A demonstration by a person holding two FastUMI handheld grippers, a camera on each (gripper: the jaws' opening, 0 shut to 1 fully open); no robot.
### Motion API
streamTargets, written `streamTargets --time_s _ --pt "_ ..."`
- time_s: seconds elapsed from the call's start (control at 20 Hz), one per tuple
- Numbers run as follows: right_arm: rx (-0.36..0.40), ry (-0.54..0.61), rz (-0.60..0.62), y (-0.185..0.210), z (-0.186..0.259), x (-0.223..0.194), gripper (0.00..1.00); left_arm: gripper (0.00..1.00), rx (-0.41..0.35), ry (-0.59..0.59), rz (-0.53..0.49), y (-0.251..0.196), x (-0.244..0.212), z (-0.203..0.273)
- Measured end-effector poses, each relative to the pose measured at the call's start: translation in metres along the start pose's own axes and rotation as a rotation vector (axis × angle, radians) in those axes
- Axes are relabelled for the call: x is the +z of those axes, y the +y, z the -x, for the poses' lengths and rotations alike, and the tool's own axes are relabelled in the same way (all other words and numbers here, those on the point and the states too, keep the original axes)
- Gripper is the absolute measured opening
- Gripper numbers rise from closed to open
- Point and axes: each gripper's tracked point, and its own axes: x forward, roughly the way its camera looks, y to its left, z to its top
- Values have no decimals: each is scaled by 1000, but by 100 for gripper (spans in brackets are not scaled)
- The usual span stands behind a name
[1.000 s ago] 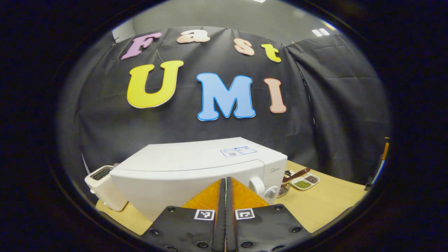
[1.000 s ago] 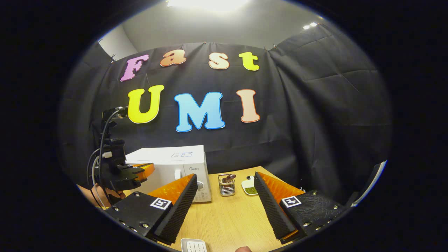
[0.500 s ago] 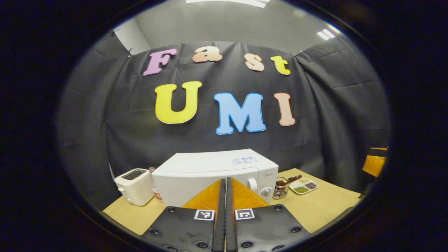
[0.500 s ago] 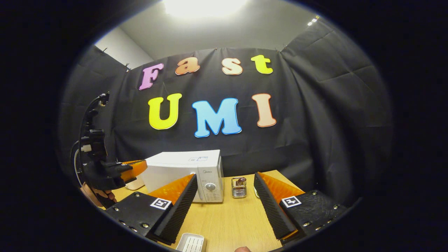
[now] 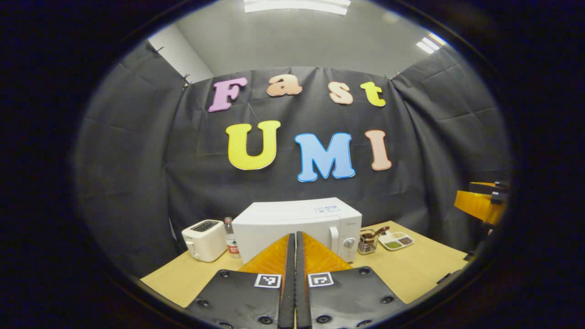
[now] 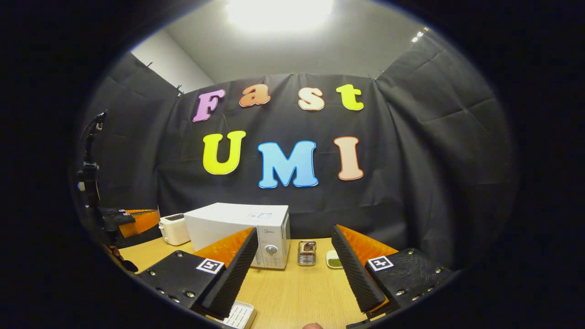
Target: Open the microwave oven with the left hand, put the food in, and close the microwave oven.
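Since the earlier frames both grippers had drawn back from the microwave oven (image 5: pixel 297 224), which had shrunk in both views, bringing the toaster (image 5: pixel 203 239) and a bottle (image 5: pixel 231 243) beside it into the left gripper view. The left gripper (image 5: pixel 295 256) had its two fingers pressed flat together with nothing between them, and it pointed straight at the oven's front; the door's vertical handle (image 5: pixel 333 236) and the round knob (image 5: pixel 348 243) lay slightly to the right of its line. The right gripper (image 6: pixel 292 256) was spread wide and empty, looking over the wooden table (image 6: pixel 297 292), with the oven ahead and to its left, well apart from it, and a white slotted tray (image 6: pixel 238 315) at the bottom edge below its fingers. The door appeared shut, and no food could be made out with certainty; a metal utensil holder (image 6: pixel 306 252) and a small dish (image 6: pixel 334 259) stood just right of the oven. The oven's long axis ran across the left gripper's line of sight. Judging from that, the left gripper was the better aimed at the handle, though it would have to cross the gap and part its fingers to take the upright bar from the side.
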Motion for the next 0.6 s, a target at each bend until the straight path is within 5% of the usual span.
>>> streamTargets --time_s 0.2,0.45,0.6 --pt "17 8 -2 19 1 2 99 12 24 19 9 22 -4 16" --pt "20 -7 11 45 -1 2 99 89 48 -13 -10 51 5 22" --pt "16 -17 8 56 1 7 99 97 51 -41 -4 64 13 25"
